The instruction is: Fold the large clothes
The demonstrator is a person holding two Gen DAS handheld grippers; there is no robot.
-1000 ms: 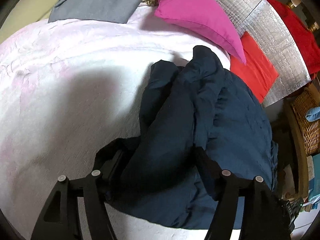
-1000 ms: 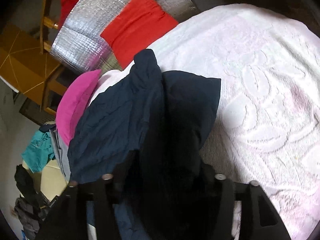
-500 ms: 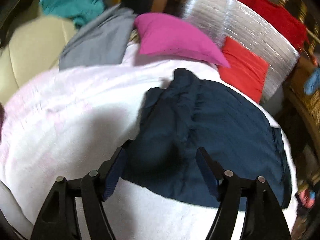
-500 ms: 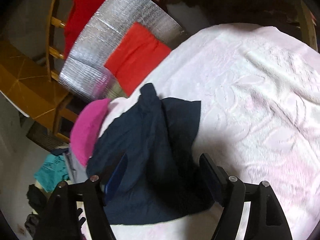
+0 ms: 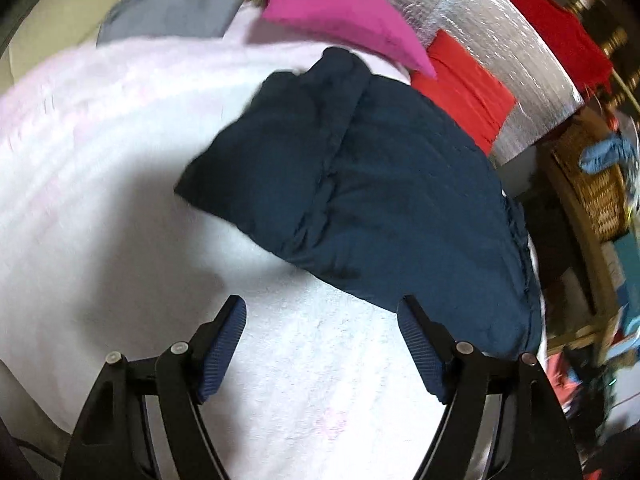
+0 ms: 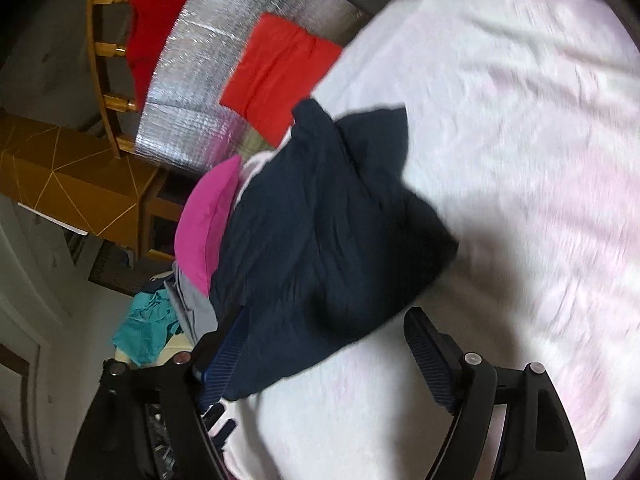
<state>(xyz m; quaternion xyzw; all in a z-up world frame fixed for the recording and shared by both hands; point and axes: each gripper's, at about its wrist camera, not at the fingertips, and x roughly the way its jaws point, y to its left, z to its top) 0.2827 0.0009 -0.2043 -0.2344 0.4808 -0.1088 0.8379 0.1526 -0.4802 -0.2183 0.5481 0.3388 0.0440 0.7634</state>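
Left gripper [image 5: 322, 312]: jaws wide apart, just been opening, nothing between them; blue ribbed pads [image 5: 224, 344] over bare blanket, clear of the garment's near edge.

Right gripper [image 6: 324, 328]: jaws likewise spread, just been opening, gripping nothing; the near edge of the garment shows in the gap between the fingers, with no pad seen pressing on it.

Navy garment [image 5: 372, 200]: dark blue, quilted, lying folded into a compact bundle on the blanket, ahead of both grippers, toward the bed's far right side in the left wrist view.

White-pink blanket [image 5: 100, 152]: textured, covers the bed, carries the garment.

Magenta pillow [image 5: 336, 12]: beyond the garment, its corner reaching the bundle's far end.

Grey cloth [image 5: 180, 4]: beside the pillow, at the bed's far edge.

Red cloth [image 5: 464, 84]: folded, lying against a silver foil sheet [image 5: 512, 52] past the garment.

Wicker basket [image 5: 596, 196]: off the bed, to the right.

Teal cloth [image 6: 144, 332]: crumpled, at the left in the right wrist view.
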